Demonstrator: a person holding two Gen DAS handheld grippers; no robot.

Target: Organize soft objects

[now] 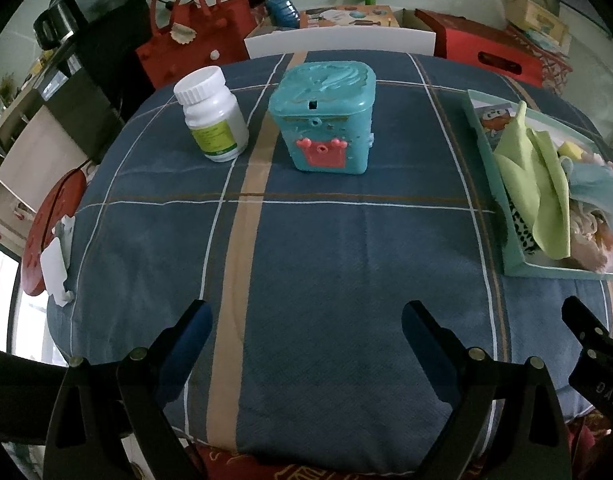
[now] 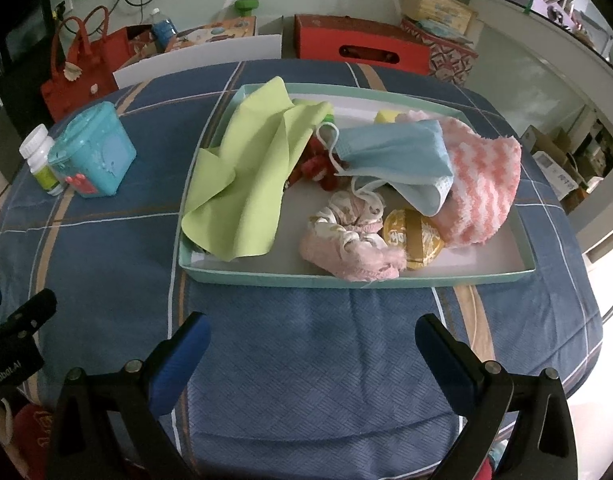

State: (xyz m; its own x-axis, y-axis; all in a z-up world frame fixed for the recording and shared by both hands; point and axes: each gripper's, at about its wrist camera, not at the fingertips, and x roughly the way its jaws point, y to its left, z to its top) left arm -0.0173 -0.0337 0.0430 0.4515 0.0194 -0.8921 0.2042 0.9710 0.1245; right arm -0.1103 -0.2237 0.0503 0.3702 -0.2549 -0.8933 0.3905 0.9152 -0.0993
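Note:
A teal shallow tray (image 2: 354,278) on the blue plaid table holds soft things: a lime green cloth (image 2: 250,168) draped over its left rim, a light blue face mask (image 2: 398,156), a pink and white fuzzy sock (image 2: 482,184), a pink scrunchie bundle (image 2: 346,240), a red soft item (image 2: 318,168), a yellow sponge (image 2: 386,115) and a gold wrapped packet (image 2: 412,238). The tray also shows in the left wrist view (image 1: 514,256). My right gripper (image 2: 312,344) is open and empty in front of the tray. My left gripper (image 1: 306,328) is open and empty over bare tablecloth.
A teal plastic box (image 1: 324,114) and a white pill bottle (image 1: 212,114) stand at the table's far left. Behind the table are a red handbag (image 1: 194,40), a red box (image 2: 362,44), a water bottle (image 1: 282,4) and a white board (image 1: 338,40).

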